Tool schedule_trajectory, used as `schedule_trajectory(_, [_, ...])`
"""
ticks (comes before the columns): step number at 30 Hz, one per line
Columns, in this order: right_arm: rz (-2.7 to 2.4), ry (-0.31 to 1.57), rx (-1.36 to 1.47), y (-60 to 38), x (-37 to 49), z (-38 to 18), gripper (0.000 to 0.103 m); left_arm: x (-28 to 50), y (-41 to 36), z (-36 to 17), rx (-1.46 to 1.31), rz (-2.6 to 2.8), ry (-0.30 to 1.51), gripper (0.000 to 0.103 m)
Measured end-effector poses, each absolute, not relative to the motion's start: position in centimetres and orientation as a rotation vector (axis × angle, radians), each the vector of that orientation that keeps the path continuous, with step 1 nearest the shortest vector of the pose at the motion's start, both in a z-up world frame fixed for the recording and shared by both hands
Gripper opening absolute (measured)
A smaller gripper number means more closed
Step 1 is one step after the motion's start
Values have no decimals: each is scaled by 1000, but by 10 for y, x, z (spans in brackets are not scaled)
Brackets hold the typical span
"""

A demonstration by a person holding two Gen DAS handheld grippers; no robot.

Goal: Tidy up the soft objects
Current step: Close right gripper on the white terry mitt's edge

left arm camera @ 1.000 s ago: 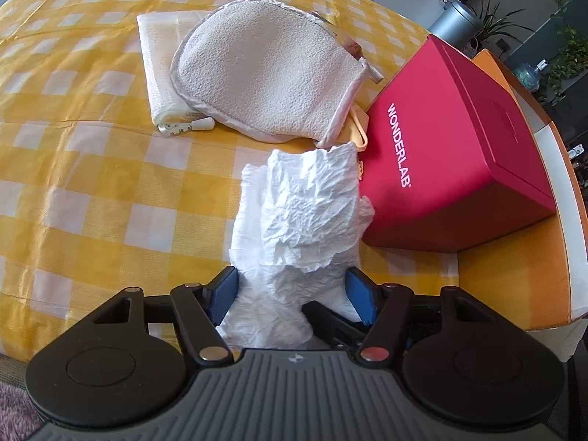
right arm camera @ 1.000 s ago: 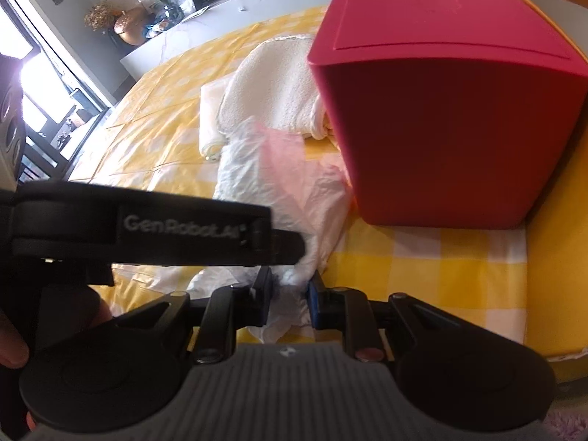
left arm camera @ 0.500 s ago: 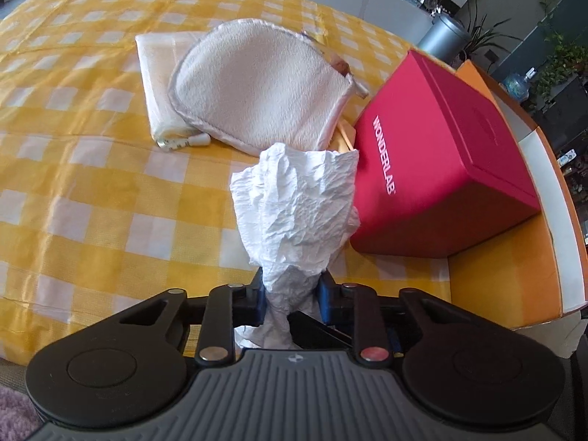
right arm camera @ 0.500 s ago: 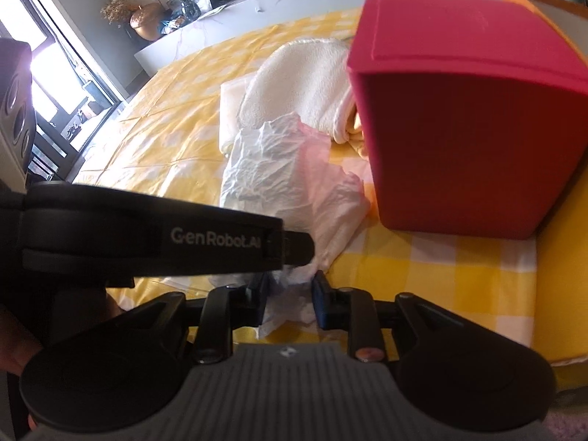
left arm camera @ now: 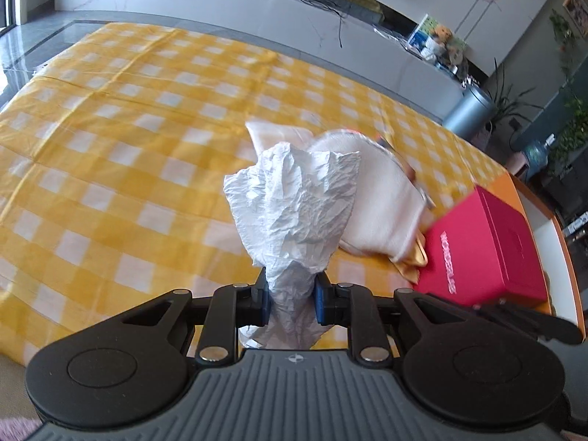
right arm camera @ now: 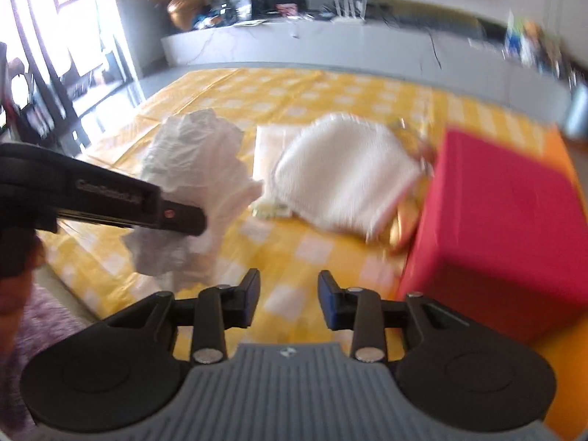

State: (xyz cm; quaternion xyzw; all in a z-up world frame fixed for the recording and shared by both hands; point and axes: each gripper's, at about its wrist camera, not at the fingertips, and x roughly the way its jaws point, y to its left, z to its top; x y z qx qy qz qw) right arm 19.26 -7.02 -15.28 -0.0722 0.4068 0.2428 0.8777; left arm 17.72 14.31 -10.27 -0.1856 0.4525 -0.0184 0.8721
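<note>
Left wrist view shows the left gripper [left arm camera: 290, 299] with jaws pinched on the crumpled white cloth [left arm camera: 294, 205], lifted above the checked tabletop [left arm camera: 128, 154]. Only the right wrist view shows the right gripper [right arm camera: 288, 299], jaws just opened, apparently empty though blurred.

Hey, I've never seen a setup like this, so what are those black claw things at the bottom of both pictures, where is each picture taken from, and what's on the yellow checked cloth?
The claws are hand-held grippers; a person carries one in each hand, with a wide-angle camera on each looking forward along its two fingers.

One picture comes from the left gripper. It is clamped on a crumpled white plastic bag, lifted above the yellow checked cloth.

The other comes from the right gripper. Its jaws have just been opening and nothing is between them. The left gripper shows there from the side.

On the cloth lie a white terry mitt over a folded cream cloth, and a red box beside them.
</note>
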Motion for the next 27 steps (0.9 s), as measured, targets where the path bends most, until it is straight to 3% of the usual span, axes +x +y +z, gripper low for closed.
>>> schedule_trajectory(3, [489, 824, -281, -51, 213, -157, 42, 186, 153, -107, -407, -41, 943, 24])
schedule_trajectory(7, [462, 823, -381, -33, 241, -170, 67, 193, 166, -117, -461, -47, 938, 24])
schedule_trajectory(17, [371, 866, -530, -18, 278, -208, 68, 201, 180, -143, -563, -93, 970, 25])
schedule_trajectory(18, [375, 863, -527, -18, 275, -206, 61, 202, 180, -143, -565, -96, 969, 25])
schedule_trajectory(19, [375, 860, -524, -19, 275, -206, 44, 202, 180, -143, -565, -97, 969, 25])
schedule_trajectory(21, [367, 860, -539, -19, 273, -205, 27, 202, 180, -144, -567, -98, 971, 25])
schedule_trajectory(22, [372, 860, -543, -18, 270, -203, 7, 202, 180, -144, -572, -100, 974, 25])
schedule_trajectory(23, [379, 869, -548, -18, 269, -203, 0, 203, 181, -145, -584, -102, 979, 25])
schedule_trajectory(27, [400, 859, -545, -18, 264, -198, 0, 198, 181, -139, -594, -102, 972, 25])
